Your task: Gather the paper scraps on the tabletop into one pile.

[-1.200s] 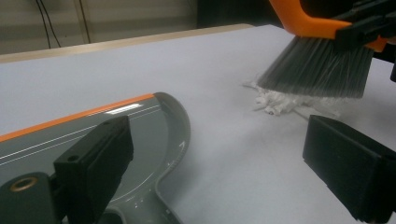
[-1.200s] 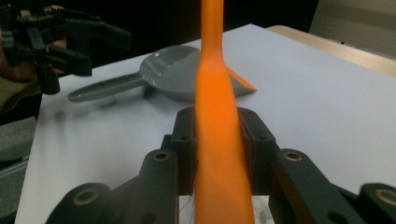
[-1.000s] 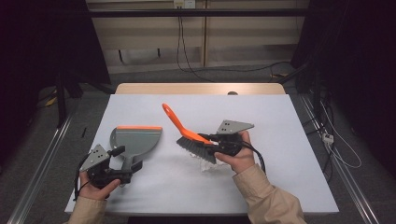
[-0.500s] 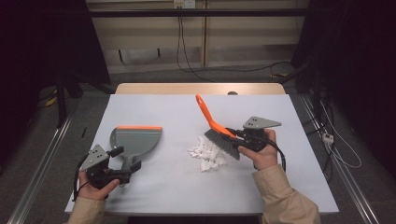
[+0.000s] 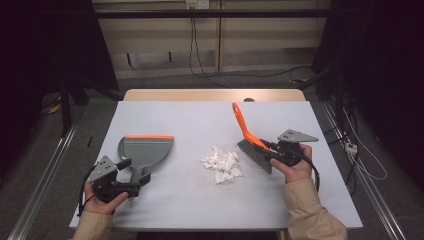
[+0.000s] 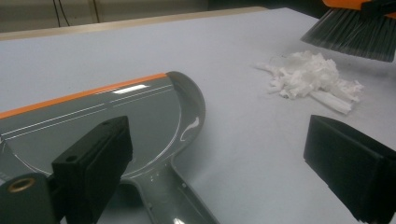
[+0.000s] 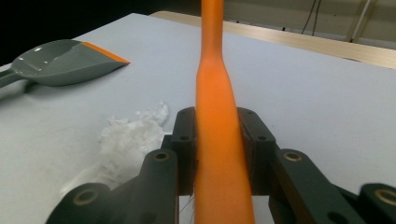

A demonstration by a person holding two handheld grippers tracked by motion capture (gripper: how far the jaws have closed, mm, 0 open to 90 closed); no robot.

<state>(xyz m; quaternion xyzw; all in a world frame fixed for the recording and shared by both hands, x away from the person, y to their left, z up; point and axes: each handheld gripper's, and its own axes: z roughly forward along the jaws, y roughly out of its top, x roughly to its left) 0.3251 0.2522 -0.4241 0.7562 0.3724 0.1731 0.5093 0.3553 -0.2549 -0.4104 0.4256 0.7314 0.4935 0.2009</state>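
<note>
A grey dustpan with an orange lip lies flat at the table's left, also seen in the left gripper view. My left gripper is open, its jaws wide on either side of the dustpan's handle without pressing it. A small pile of white paper scraps sits at the middle. Just right of the pile hangs a brush with an orange handle and grey bristles, tilted up to the back left. My right gripper is shut on that orange handle.
The grey table top ends in a wooden strip at the back. Cables trail over the floor behind and to the right. Metal rails run along the floor at both sides of the table.
My right gripper has carried the brush to the right, from above the paper pile to just right of it, and the handle now stands steeper. The left gripper and dustpan have stayed put.
</note>
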